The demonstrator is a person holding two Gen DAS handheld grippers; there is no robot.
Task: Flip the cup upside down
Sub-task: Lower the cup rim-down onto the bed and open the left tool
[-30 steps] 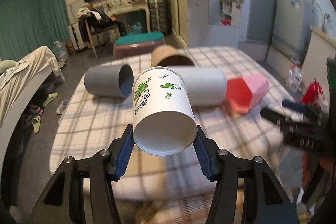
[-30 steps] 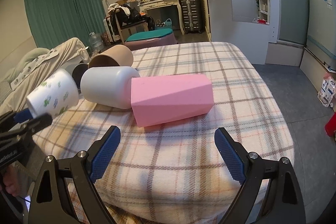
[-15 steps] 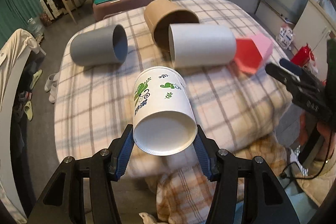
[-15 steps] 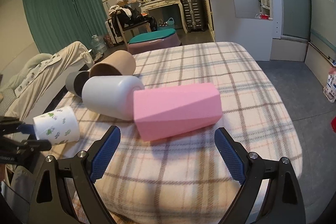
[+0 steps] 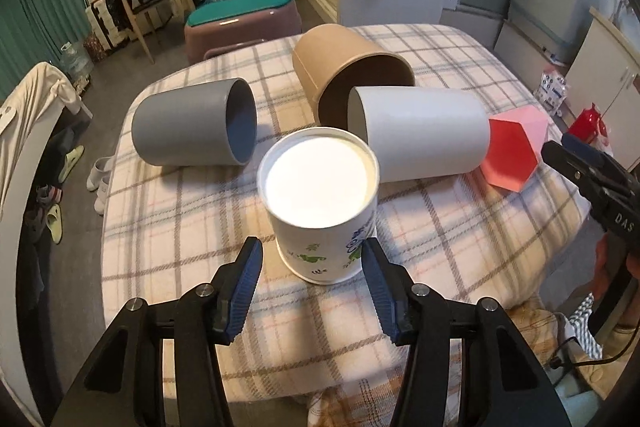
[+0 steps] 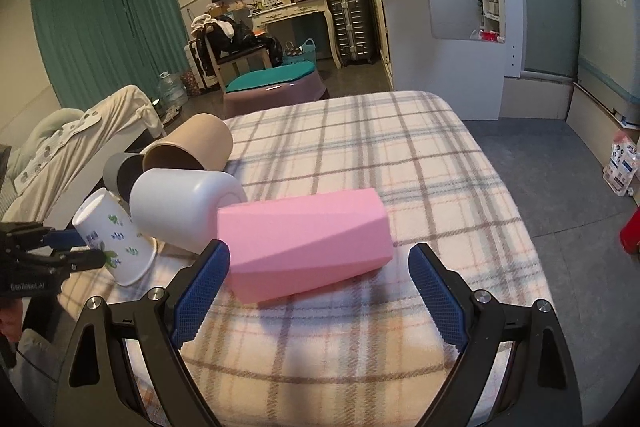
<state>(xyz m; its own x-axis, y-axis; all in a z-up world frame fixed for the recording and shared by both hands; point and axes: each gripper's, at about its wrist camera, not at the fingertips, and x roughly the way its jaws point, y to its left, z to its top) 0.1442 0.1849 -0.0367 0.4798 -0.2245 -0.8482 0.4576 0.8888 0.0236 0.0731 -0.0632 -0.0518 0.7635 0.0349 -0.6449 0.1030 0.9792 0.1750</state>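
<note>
A white paper cup with green prints (image 5: pixel 322 211) stands upside down on the plaid-covered table (image 5: pixel 440 251), its flat bottom facing up. My left gripper (image 5: pixel 314 269) is open, with its blue pads on either side of the cup's rim and apart from it. The cup also shows in the right wrist view (image 6: pixel 114 241), tilted by the lens, with the left gripper (image 6: pixel 76 247) beside it. My right gripper (image 6: pixel 320 295) is open and empty, in front of a pink faceted cup (image 6: pixel 308 241) lying on its side.
A grey cup (image 5: pixel 196 125), a brown cup (image 5: pixel 348 71) and a white cup (image 5: pixel 420 133) lie on their sides behind the paper cup. The pink cup (image 5: pixel 516 151) lies at the right. The right gripper (image 5: pixel 592 175) hovers at the right edge.
My left gripper has turned the paper cup over, set it mouth down on the table and opened its jaws. The right gripper has moved slightly closer to the pink cup.
</note>
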